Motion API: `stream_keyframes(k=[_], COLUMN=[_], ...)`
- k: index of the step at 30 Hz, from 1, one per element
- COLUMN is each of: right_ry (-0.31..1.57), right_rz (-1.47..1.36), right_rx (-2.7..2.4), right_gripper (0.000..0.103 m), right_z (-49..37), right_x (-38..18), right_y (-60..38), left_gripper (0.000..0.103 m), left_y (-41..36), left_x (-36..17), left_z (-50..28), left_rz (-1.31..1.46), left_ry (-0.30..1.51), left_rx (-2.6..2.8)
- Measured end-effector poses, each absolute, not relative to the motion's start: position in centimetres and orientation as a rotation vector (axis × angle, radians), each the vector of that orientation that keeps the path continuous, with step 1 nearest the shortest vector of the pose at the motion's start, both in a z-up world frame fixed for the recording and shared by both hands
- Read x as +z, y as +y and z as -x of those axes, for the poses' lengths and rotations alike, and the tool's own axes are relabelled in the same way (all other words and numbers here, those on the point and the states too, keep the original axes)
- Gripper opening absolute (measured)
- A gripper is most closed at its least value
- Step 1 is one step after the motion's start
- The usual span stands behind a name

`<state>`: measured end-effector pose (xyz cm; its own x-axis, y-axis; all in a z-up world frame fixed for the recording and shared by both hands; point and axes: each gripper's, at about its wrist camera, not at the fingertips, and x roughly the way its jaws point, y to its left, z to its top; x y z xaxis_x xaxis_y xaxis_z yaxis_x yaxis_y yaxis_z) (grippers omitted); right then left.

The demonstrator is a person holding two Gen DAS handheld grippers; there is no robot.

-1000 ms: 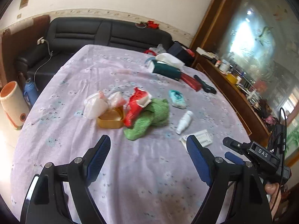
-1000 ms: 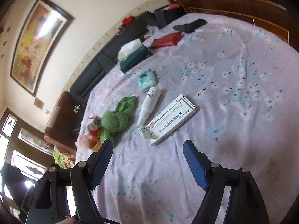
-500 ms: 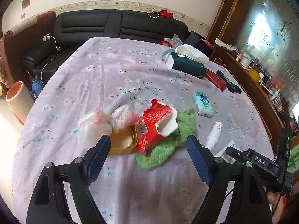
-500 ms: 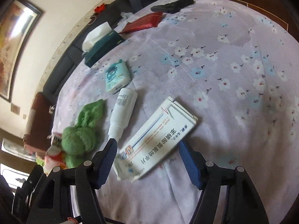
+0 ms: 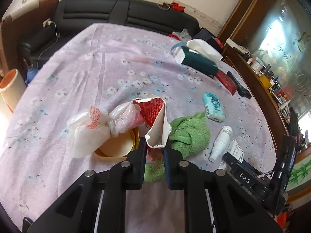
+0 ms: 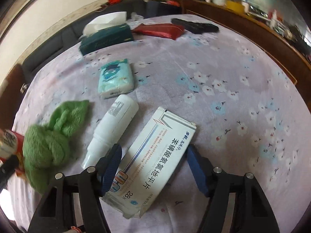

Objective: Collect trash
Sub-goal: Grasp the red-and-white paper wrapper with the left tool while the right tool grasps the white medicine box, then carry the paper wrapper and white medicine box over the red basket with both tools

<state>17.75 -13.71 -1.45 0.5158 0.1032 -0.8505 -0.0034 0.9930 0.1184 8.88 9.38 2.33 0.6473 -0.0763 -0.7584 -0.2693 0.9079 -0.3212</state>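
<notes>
The left gripper (image 5: 155, 151) has its fingers clenched on the torn red wrapper (image 5: 155, 120) beside the green cloth (image 5: 189, 134). The right gripper's (image 6: 153, 167) fingers, just closing, straddle the white medicine box (image 6: 155, 159) on the table (image 6: 233, 77) without pressing it.

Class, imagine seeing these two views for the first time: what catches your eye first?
The torn red packet stands out, pinched in the left gripper beside a crumpled green cloth. In the right view, a white medicine box lies between the right gripper's open jaws, next to a white spray bottle.
</notes>
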Motion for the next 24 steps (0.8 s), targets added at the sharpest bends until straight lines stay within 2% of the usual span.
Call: stream_keyframes(k=[10,17,24], right_ry=[1.076,1.110,1.085], right_rz=[-0.077,0.027,0.061], right_rx=[0.242,0.387,0.295], right_gripper=[0.061,0.064,0.067], right_z=[-13.7,-7.6,-5.9], right_x=[-1.1,-0.9,-1.2], right_y=[-16.5,-17.3,-15.9], left_gripper=[0.014,0.014,0.014], left_y=[6.9,4.8,3.4], left_x=[5.9,6.5,6.4], left_z=[-3.8,0.4,2.5], left_rz=[0.393,0.362,0.347], left_ry=[0.803,0.812,0.820], left_rx=[0.035,-0.048,-0.056])
